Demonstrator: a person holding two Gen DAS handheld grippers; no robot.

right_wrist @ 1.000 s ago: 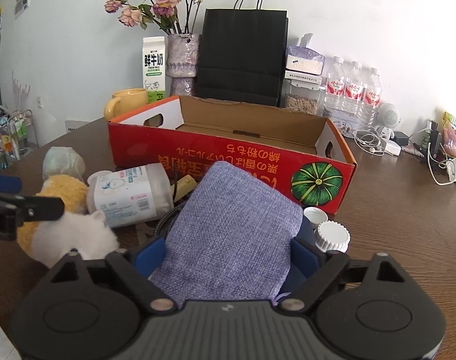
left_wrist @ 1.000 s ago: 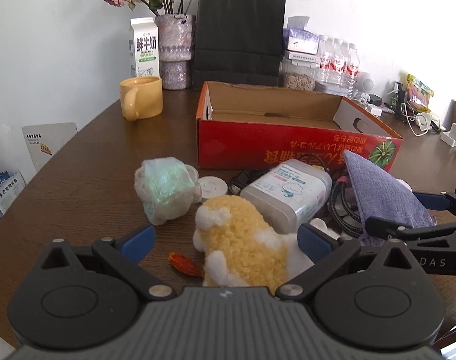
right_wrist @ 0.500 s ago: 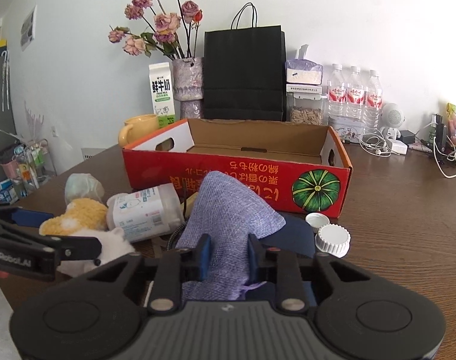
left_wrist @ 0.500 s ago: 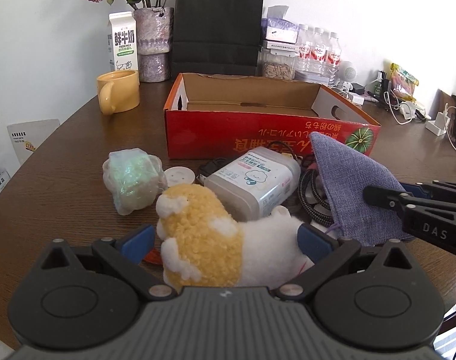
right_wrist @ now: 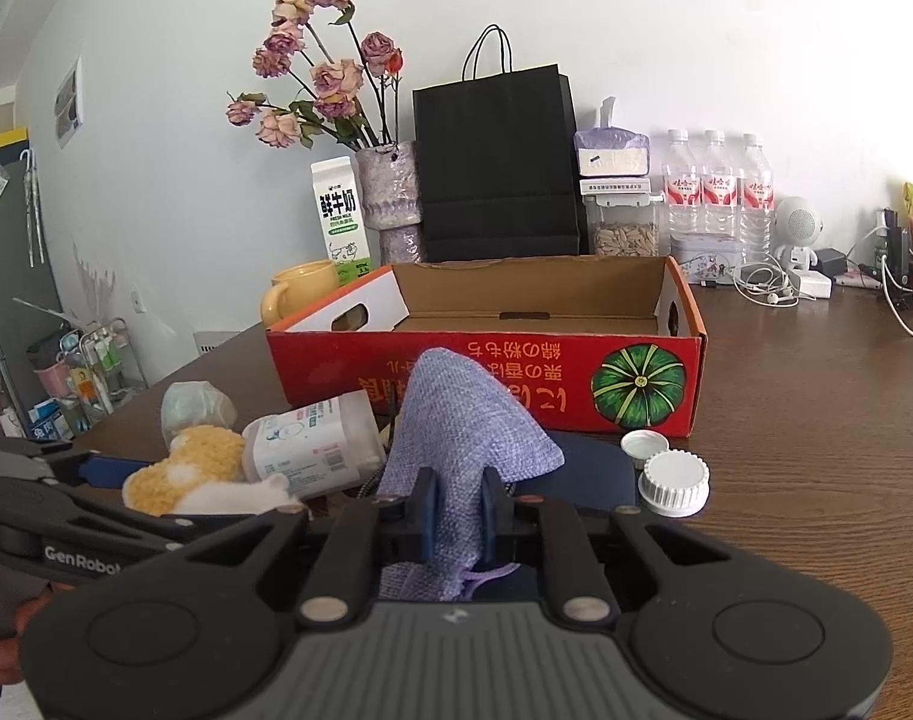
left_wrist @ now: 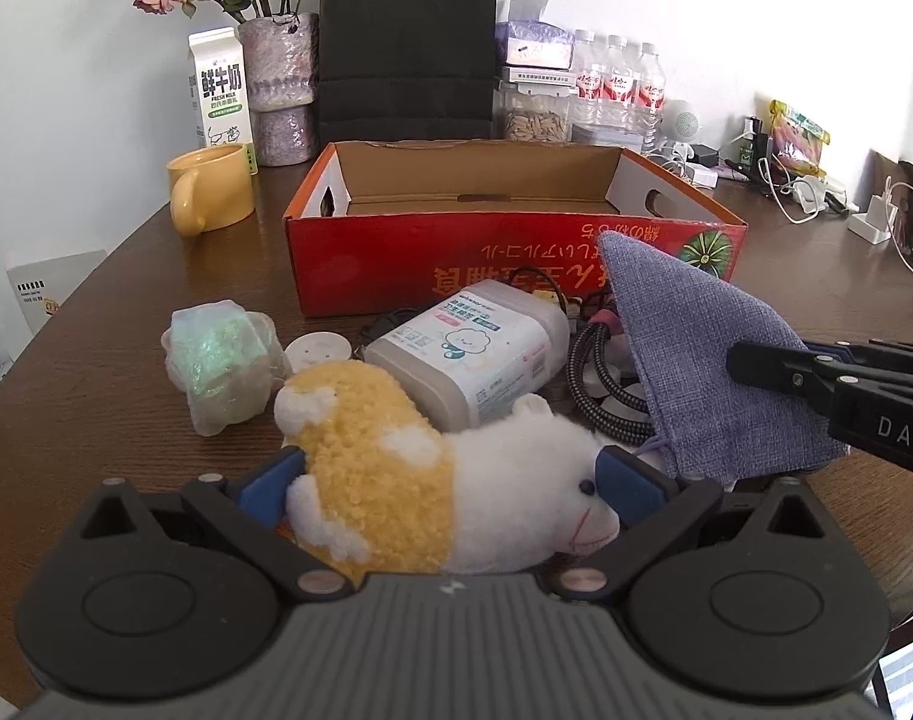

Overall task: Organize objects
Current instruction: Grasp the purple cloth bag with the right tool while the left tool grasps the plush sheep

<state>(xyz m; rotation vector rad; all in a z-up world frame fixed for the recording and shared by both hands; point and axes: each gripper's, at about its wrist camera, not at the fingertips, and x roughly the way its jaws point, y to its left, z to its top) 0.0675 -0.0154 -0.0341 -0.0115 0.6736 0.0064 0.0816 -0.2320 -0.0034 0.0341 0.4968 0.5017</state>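
Change since earlier: plush toy (left_wrist: 450,480) has come deeper between the left fingers; right gripper (right_wrist: 456,510), spread around the purple pouch (right_wrist: 456,438) a second ago, is now clamped on it.
Left view, left gripper (left_wrist: 450,483): jaws spread wide, blue pads at either end of the plush toy, which lies on its side on the table (left_wrist: 96,372) at the near edge; firm contact cannot be told.
Left view, surroundings: wipes tub (left_wrist: 474,354) just behind the toy; wrapped green bundle (left_wrist: 219,366) to its left; braided cable (left_wrist: 600,384) to its right; red cardboard box (left_wrist: 396,264) farther back, open; yellow mug (left_wrist: 210,195) far left.
Left view, pouch: raised at right, pinched by the right gripper's fingers (left_wrist: 774,369).
Right view, pouch: fabric bunched between the narrow jaws, peak in front of the box.
Right view, surroundings: white caps (right_wrist: 672,480) near right; toy and tub at left.
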